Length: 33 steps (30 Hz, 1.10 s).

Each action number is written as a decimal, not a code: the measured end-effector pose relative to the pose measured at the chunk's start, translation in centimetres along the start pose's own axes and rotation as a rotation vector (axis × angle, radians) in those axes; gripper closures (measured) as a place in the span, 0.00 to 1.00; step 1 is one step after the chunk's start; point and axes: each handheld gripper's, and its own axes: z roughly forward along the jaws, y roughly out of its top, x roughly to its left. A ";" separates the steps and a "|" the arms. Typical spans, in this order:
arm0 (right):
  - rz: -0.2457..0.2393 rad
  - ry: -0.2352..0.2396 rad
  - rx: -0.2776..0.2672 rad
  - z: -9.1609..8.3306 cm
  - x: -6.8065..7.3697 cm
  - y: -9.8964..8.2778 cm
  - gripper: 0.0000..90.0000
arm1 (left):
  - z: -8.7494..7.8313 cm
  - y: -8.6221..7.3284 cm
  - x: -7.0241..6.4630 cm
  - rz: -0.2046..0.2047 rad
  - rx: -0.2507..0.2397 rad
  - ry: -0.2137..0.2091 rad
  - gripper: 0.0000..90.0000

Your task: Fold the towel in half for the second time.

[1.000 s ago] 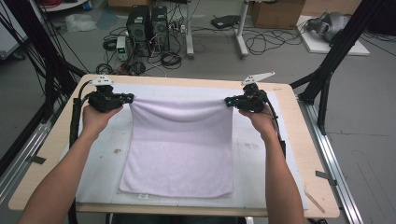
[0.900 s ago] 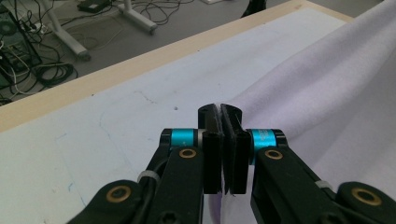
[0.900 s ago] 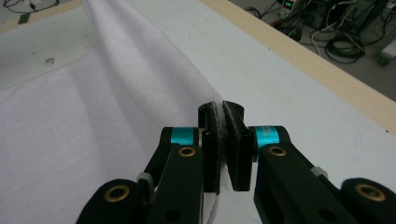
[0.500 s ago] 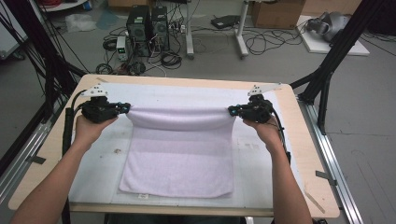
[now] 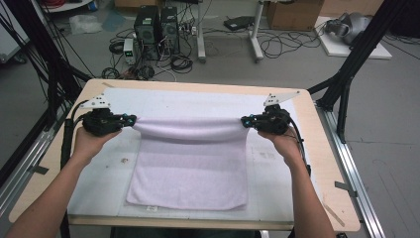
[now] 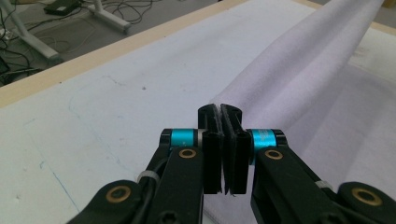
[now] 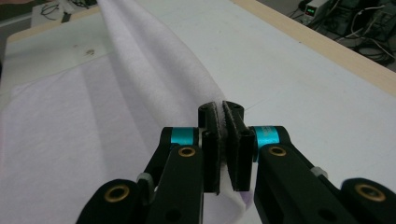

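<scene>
A pale lilac towel (image 5: 188,168) lies on the white mat (image 5: 198,101), its far edge lifted and curled over into a roll. My left gripper (image 5: 132,119) is shut on the towel's far left corner, and my right gripper (image 5: 243,121) on the far right corner. The raised edge stretches taut between them. In the left gripper view the jaws (image 6: 219,109) press together, with the towel (image 6: 303,79) running off to the right. In the right gripper view, cloth is pinched between the closed jaws (image 7: 220,107) and the towel (image 7: 140,70) runs away up-left.
The mat covers most of a wooden table (image 5: 324,163). Black frame posts (image 5: 346,74) stand at both far corners. Beyond the far edge, computer towers (image 5: 156,27) and cables lie on the floor. Bare mat flanks the towel on both sides.
Both grippers have moved toward the person, carrying the towel's far edge with them. The fold has rolled further over the flat part of the towel.
</scene>
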 end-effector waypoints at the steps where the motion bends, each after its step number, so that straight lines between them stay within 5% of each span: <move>1: 0.000 0.005 -0.004 -0.1 0.1 -0.1 0.96 | -0.1 -0.1 0.0 0.002 -0.001 -0.002 0.97; 15: -0.023 0.076 -0.051 -1.2 1.8 -2.3 0.95 | -1.6 -1.8 -1.5 0.027 -0.010 -0.070 0.96; 27: -0.034 0.127 -0.051 -1.4 5.1 -6.2 0.95 | -3.1 -6.5 -4.4 0.032 -0.014 -0.120 0.96; 33: -0.017 0.167 -0.010 -1.2 6.8 -9.1 0.94 | -3.5 -9.0 -5.9 0.038 0.041 -0.152 0.94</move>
